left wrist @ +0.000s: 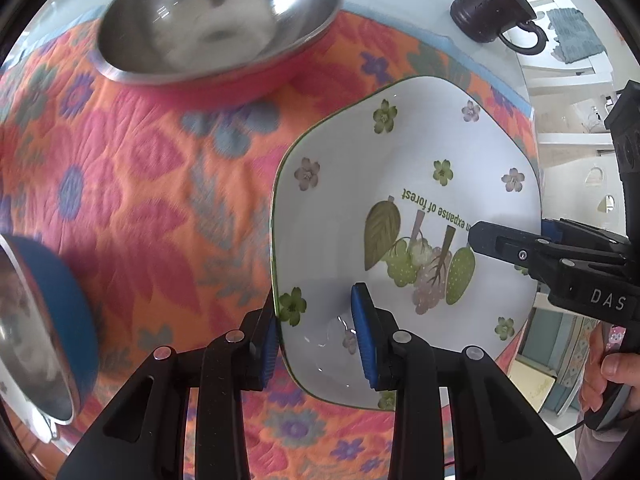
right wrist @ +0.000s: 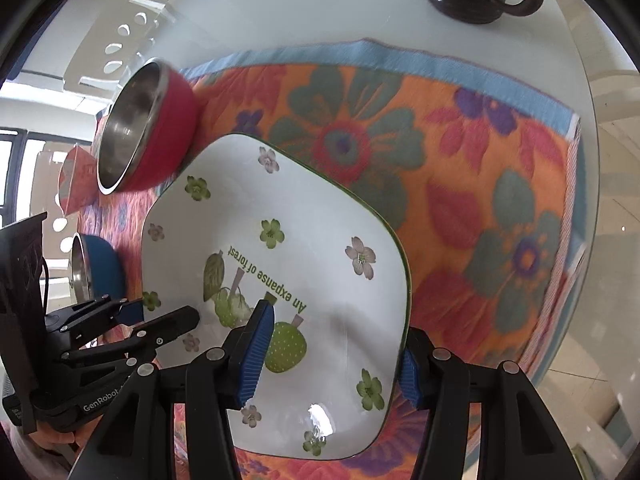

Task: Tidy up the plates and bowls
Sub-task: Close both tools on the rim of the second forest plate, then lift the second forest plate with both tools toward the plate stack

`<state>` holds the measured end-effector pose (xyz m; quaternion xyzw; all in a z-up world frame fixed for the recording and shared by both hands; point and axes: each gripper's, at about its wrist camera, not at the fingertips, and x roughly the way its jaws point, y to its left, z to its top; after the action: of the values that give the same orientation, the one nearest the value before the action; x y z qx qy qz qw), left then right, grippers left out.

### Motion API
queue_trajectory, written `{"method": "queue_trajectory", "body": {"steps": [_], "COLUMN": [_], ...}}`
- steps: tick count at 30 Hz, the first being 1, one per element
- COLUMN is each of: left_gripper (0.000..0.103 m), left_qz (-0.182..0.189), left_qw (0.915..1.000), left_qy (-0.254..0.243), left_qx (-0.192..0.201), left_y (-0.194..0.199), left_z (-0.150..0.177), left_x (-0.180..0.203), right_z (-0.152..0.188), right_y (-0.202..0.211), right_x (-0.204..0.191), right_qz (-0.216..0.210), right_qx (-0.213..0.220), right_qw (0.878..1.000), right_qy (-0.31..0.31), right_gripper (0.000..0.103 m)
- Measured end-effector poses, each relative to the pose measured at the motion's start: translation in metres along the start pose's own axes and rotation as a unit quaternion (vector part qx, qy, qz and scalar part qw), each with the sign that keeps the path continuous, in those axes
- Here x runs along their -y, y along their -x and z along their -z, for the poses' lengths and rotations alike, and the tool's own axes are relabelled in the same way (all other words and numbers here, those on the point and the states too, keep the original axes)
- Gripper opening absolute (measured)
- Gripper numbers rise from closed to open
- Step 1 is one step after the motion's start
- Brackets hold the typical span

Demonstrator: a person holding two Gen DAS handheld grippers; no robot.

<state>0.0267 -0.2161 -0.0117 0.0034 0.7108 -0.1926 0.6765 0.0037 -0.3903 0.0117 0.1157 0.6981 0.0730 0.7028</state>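
Straddling opposite rims, the white floral plate (left wrist: 408, 216) is clamped by the left gripper (left wrist: 318, 340) and the right gripper (right wrist: 330, 356), held above the floral cloth (left wrist: 132, 184) between 2 steel bowls.

White floral plate (left wrist: 400, 184) tilted above mat, near steel bowls (left wrist: 216, 20).

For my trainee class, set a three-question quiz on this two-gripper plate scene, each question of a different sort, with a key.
1. True or false: both grippers grip opposite rims of the white plate.
2. Which bowl lies nearer the dark mug: A) the red bowl B) the blue bowl?
3. Fill in: the dishes sit on a floral ____.

Key: 1 true: left gripper and right gripper each straddle a rim. 2 A. 3 cloth.
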Motion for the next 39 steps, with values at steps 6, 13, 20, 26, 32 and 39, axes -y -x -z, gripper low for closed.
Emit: {"method": "queue_trajectory", "body": {"steps": [6, 13, 20, 26, 32, 39], "left_gripper": [0.030, 0.030, 0.030, 0.030, 0.030, 0.030], "left_qz": [0.001, 0.012, 0.013, 0.022, 0.038, 0.045], "left_qw": [1.0000, 0.9996, 0.9990, 0.9978, 0.9959, 0.9931], "left_qy": [-0.003, -0.002, 0.004, 0.003, 0.009, 0.024], "left_qx": [0.008, 0.024, 0.041, 0.062, 0.082, 0.106], "left_y": [0.008, 0.012, 0.033, 0.048, 0.073, 0.100], "left_z": [0.016, 0.018, 0.037, 0.047, 0.052, 0.061], "left_x": [-0.018, -0.013, -0.029, -0.038, -0.061, -0.103], "right_z": [0.021, 0.036, 0.046, 0.055, 0.058, 0.055], "right_y": [-0.004, 0.004, 0.014, 0.029, 0.039, 0.041], "right_x": [-0.020, -0.042, -0.072, -0.095, -0.124, -0.169], "right_qz": [-0.006, -0.011, -0.017, -0.018, -0.018, -0.018], "right_qx": [-0.001, 0.012, 0.028, 0.048, 0.063, 0.071], "right_qw": [1.000, 1.000, 0.999, 0.999, 0.998, 0.997], "right_qy": [0.008, 0.014, 0.020, 0.017, 0.017, 0.032], "right_gripper": [0.055, 0.055, 0.055, 0.055, 0.055, 0.055]}}
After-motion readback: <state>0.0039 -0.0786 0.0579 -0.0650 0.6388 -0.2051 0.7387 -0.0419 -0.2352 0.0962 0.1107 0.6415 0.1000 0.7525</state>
